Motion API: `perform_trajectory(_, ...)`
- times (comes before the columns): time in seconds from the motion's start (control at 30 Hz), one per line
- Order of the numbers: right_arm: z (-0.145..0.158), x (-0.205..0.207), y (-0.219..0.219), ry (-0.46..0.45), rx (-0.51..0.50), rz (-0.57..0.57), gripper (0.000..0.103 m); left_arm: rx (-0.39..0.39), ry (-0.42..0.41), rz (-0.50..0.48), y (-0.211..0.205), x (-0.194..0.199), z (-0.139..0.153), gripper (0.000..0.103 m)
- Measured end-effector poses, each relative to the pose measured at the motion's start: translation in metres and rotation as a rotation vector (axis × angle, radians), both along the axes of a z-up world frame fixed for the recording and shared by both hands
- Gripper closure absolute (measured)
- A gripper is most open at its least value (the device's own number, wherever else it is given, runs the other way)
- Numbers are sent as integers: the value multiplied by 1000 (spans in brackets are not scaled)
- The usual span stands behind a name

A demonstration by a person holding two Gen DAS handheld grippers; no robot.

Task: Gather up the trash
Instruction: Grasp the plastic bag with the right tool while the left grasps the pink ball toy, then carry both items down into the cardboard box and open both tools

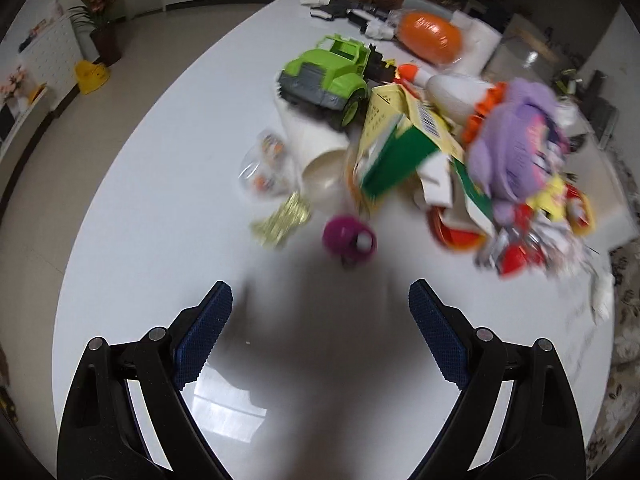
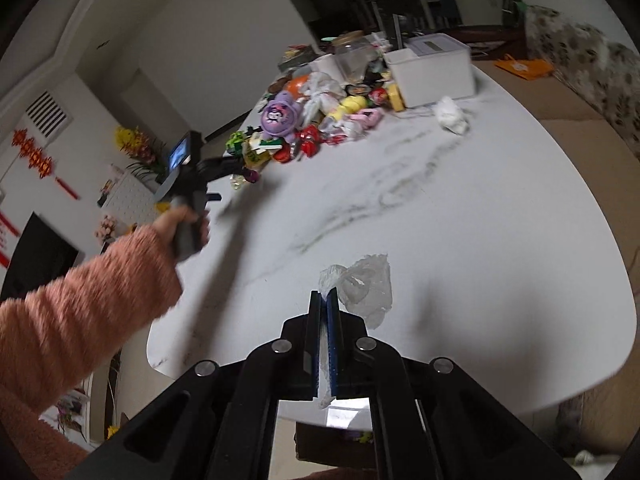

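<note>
1. The right hand-held gripper [image 2: 325, 296] has its two blue-padded fingers pressed together, pinching one crumpled clear plastic bag [image 2: 362, 288]; the bag bulges out past the fingertips above the white marble-patterned table [image 2: 460, 216], and a strip of it shows behind the pads.
2. The left hand-held gripper [image 1: 320, 300] stands wide open with nothing between its two fingers, above a bare, shadowed part of the table [image 1: 160, 208].
3. In the right wrist view, one hand [image 2: 182, 224] in a fuzzy pink sleeve [image 2: 80, 304] grips the left hand-held gripper's handle over the table's left side.
4. Ahead of the left hand-held gripper lies a blurred heap: one green toy truck [image 1: 328, 80], one white paper cup [image 1: 316, 160] on its side, one green and yellow carton [image 1: 396, 148], one purple plush toy [image 1: 516, 140], one small magenta ball-like toy [image 1: 350, 240], one gold foil wrapper [image 1: 282, 218] and one clear plastic packet [image 1: 266, 166].
5. One orange oval thing [image 1: 430, 36] lies farther back.
6. In the right wrist view, one white lidded box [image 2: 432, 68] stands at the far edge, with one crumpled white tissue [image 2: 452, 114] just beside it.
</note>
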State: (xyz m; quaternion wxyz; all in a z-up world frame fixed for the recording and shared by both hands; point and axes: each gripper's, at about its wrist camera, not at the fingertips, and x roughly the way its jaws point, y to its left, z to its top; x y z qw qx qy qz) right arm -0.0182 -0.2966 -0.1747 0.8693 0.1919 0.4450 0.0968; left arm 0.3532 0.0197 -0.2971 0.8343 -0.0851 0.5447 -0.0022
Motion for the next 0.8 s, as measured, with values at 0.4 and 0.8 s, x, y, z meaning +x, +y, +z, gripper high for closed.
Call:
perform_trajectory(0.4, -4, -26, -18, 16, 25, -64, 98, 36, 78, -60, -9, 23, -5, 69)
perform_trajectory(0.8, 5, 2, 29, 5, 30, 121, 98, -103, -47, -340, 13, -144, 71, 69)
